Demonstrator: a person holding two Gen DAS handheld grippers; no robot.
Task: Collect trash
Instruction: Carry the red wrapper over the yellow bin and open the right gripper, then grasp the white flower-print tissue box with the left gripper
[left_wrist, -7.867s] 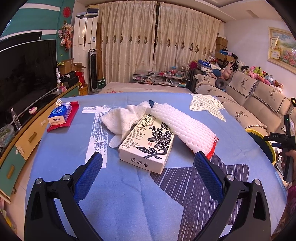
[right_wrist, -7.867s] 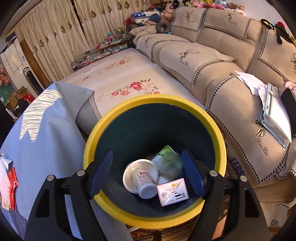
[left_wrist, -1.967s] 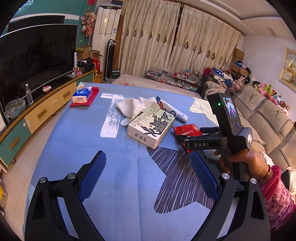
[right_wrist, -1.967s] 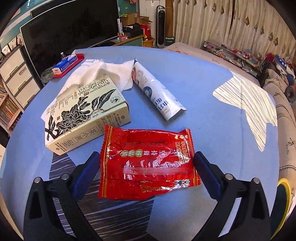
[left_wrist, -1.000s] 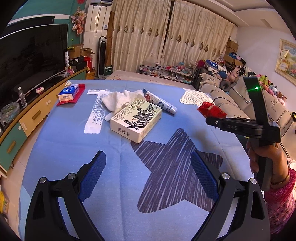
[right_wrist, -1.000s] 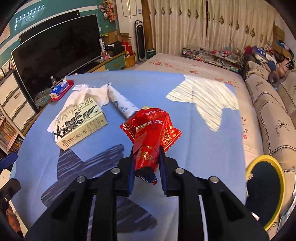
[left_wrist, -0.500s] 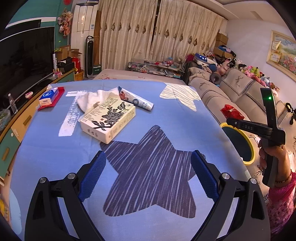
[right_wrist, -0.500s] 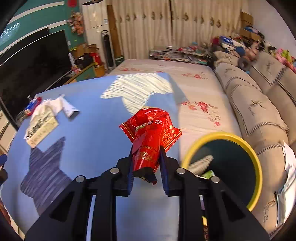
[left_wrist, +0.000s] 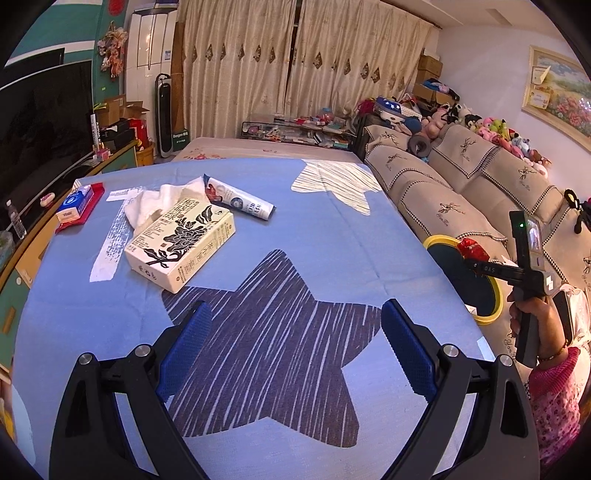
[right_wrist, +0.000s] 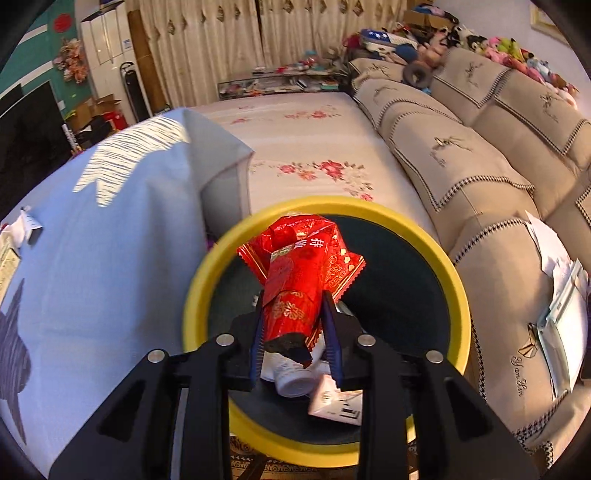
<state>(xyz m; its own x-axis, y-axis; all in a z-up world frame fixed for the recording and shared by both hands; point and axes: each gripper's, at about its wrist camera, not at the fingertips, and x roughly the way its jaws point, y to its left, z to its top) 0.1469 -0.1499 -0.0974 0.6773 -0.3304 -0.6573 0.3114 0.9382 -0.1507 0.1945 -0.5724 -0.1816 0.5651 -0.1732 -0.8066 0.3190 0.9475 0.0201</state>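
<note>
Blue star-patterned cloth (left_wrist: 314, 236) covers the table beside a beige sofa (right_wrist: 480, 155). At the middle of the right wrist view, a crumpled red wrapper (right_wrist: 299, 284) is clamped between the fingers of the right gripper (right_wrist: 295, 347), held above the yellow-rimmed trash bin (right_wrist: 195, 295), where a white bottle (right_wrist: 291, 380) and a small carton (right_wrist: 332, 402) lie. The left gripper (left_wrist: 295, 354) is held spread wide over the cloth, gripping nothing; toward 11 o'clock a printed box (left_wrist: 181, 243), a white towel (left_wrist: 155, 203) and a tube (left_wrist: 240, 203) are seen.

Red wrapper (right_wrist: 301, 280), yellow-rimmed dark bin (right_wrist: 458, 295), blue star-patterned cloth (left_wrist: 314, 236).
</note>
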